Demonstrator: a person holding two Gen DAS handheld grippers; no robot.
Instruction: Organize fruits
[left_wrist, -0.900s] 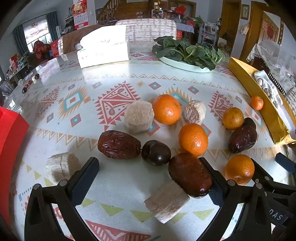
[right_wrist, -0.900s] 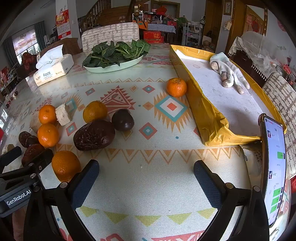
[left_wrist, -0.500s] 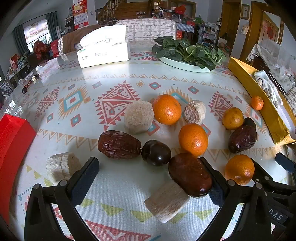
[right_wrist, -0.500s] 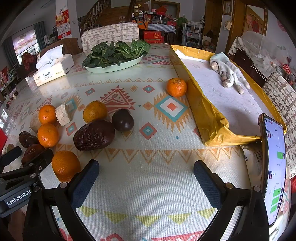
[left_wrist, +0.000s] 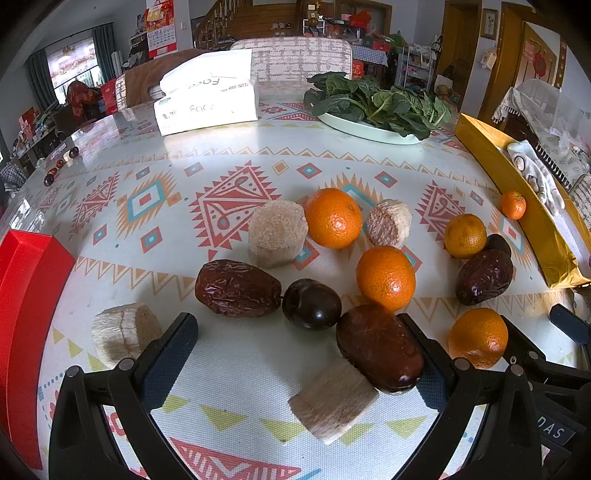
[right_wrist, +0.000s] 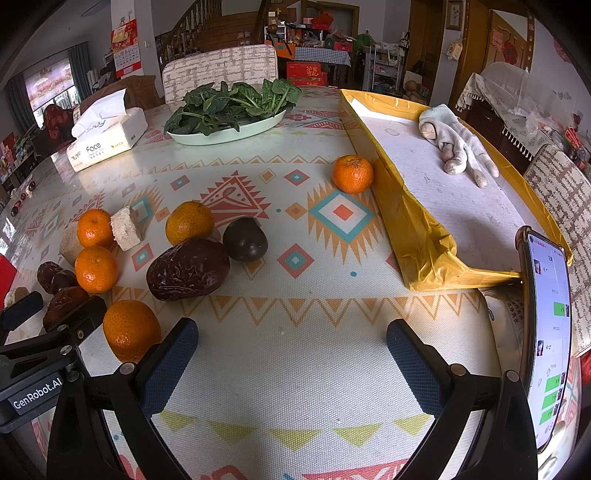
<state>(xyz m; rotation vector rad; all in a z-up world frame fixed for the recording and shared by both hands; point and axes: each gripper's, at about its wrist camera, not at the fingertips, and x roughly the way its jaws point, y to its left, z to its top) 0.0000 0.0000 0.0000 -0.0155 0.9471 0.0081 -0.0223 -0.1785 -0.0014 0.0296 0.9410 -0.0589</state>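
Several oranges, brown dates, dark plums and pale cane-like chunks lie scattered on the patterned tablecloth. My left gripper (left_wrist: 299, 358) is open; a smooth brown date (left_wrist: 378, 347) rests against its right finger and a pale chunk (left_wrist: 332, 402) lies between the jaws. A wrinkled date (left_wrist: 236, 288), a dark plum (left_wrist: 311, 303) and an orange (left_wrist: 385, 277) lie just ahead. My right gripper (right_wrist: 291, 363) is open and empty over bare cloth. An orange (right_wrist: 130, 329) sits by its left finger, with a big date (right_wrist: 187, 268) and a plum (right_wrist: 245, 239) farther ahead.
A red box (left_wrist: 26, 295) stands at the left edge. A yellow-rimmed tray (right_wrist: 417, 221) with a glove (right_wrist: 452, 147) lies on the right, an orange (right_wrist: 352, 173) beside it. A plate of greens (right_wrist: 229, 129) and a tissue box (right_wrist: 107, 142) stand at the back. A phone (right_wrist: 546, 332) stands right.
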